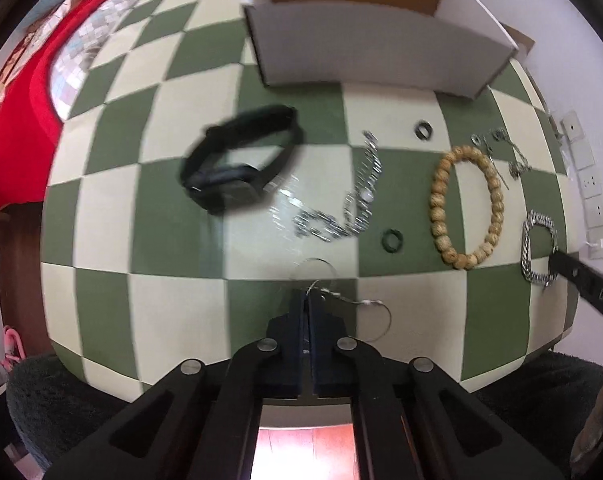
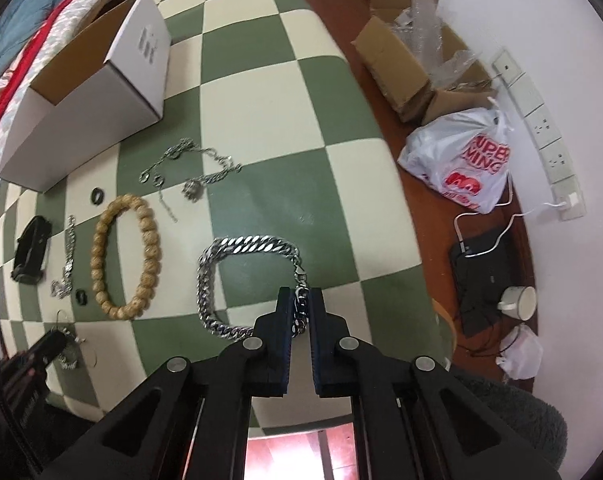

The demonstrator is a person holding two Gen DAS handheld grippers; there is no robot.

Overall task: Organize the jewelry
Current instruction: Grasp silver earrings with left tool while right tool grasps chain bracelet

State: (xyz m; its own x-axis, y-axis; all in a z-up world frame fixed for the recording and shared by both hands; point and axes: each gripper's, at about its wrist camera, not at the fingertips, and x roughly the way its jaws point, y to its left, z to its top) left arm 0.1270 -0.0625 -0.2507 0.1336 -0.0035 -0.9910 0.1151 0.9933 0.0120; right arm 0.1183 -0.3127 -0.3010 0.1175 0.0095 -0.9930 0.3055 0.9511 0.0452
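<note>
Left wrist view: left gripper (image 1: 306, 300) at 6 o'clock, pointing down, jaws pressed together on a thin wire hoop earring (image 1: 343, 300); one hoop loops out at 5 o'clock of the tips, another just above them. Beyond it on the green-and-cream checked table (image 1: 173, 280): small dark ring (image 1: 392, 241) at 1 o'clock, blurred silver chain (image 1: 353, 204) at 12, black watch (image 1: 239, 160) at 11, wooden bead bracelet (image 1: 467, 208) at 2. Second dark ring (image 1: 422, 130) sits farther up. Tangled thin chains (image 1: 501, 152) lie just past the bead bracelet. Far edge, 12 o'clock: open white box (image 1: 377, 36). The right gripper's finger (image 1: 581, 280) enters at 3 o'clock, touching the chunky silver chain (image 1: 539, 252).

Right wrist view: right gripper (image 2: 300, 300) at 6 o'clock, pointing down, jaws pinching the clasp end of the chunky silver chain (image 2: 221, 280), the rest of which lies looped flat at 11 o'clock of the tips. Bead bracelet (image 2: 125, 252) at 9 o'clock, watch (image 2: 31, 252) beyond it at the left edge. White box (image 2: 97, 92) at 10 o'clock, far. Off the table at 2 o'clock: plastic bag (image 2: 457, 156), cardboard boxes (image 2: 397, 64), wall sockets (image 2: 541, 120).
</note>
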